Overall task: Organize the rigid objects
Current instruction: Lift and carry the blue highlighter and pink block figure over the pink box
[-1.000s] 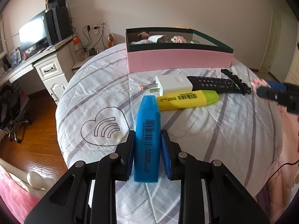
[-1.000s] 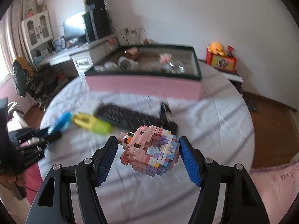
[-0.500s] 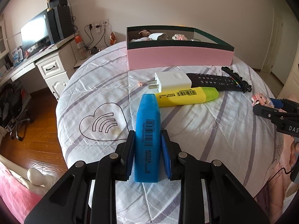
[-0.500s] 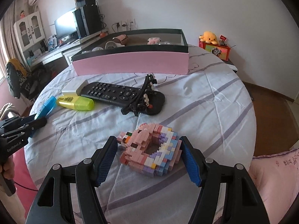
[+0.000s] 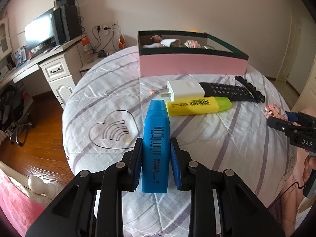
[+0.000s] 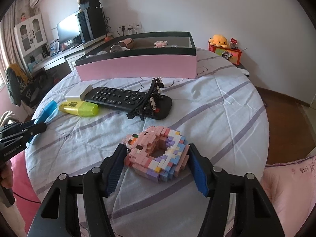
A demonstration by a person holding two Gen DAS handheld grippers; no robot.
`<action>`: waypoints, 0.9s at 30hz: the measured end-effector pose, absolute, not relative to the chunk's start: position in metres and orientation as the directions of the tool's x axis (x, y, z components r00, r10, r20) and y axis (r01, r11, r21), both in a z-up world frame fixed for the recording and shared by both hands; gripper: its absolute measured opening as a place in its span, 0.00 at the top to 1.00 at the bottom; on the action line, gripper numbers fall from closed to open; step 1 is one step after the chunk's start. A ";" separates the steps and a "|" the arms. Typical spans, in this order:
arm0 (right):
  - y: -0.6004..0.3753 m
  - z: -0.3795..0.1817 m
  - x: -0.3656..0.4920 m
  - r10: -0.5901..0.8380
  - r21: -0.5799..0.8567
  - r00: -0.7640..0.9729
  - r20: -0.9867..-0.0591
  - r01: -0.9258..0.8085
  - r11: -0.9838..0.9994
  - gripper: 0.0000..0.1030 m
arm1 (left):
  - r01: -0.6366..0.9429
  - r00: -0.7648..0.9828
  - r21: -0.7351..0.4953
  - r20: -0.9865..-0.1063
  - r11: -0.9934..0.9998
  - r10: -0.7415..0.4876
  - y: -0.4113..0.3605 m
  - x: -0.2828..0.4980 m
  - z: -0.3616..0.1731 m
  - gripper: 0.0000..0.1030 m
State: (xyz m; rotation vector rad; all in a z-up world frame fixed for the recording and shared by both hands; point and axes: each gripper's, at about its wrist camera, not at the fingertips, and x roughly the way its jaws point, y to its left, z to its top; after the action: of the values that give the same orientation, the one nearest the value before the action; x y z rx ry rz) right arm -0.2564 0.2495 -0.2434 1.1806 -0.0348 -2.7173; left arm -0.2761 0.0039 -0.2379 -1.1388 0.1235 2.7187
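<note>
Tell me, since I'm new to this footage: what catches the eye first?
The blue highlighter clamped in the left gripper, low in the left view. Then the pastel brick donut on the bedspread between the right gripper's closing jaws. Behind both stands the pink box.

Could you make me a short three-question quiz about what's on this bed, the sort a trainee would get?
1. True or false: the left gripper is shut on the blue highlighter.
2. What lies between the fingers of the right gripper? A) the remote control B) the brick-built doughnut C) the yellow highlighter
3. Fill the gap: the white charger lies on the bedspread in front of the ___ box.

Key
1. True: both pads press its sides.
2. B: the jaws are closing around it, and it rests on the bedspread.
3. Pink.
</note>
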 end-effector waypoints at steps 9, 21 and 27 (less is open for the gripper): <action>0.245 -0.222 -0.251 -0.189 0.100 -0.706 -0.682 0.165 -0.981 0.39 | -0.191 -0.729 0.007 -0.670 -0.982 0.137 -0.002 -0.270 -0.214 0.74; 0.232 -0.152 -0.247 -0.225 0.084 -0.807 -0.545 0.215 -0.973 0.39 | -0.128 -0.853 0.062 -0.516 -0.990 0.078 -0.001 -0.256 -0.139 0.74; 0.222 -0.122 -0.251 -0.252 0.072 -0.837 -0.486 0.249 -0.966 0.38 | -0.086 -0.904 0.071 -0.425 -0.994 0.047 -0.002 -0.249 -0.100 0.74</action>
State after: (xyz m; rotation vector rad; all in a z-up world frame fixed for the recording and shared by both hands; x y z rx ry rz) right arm -0.2508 0.2224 -0.1221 0.7379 -0.0090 -2.7836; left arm -0.2486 -0.0017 -0.1000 -0.6653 0.1361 2.9974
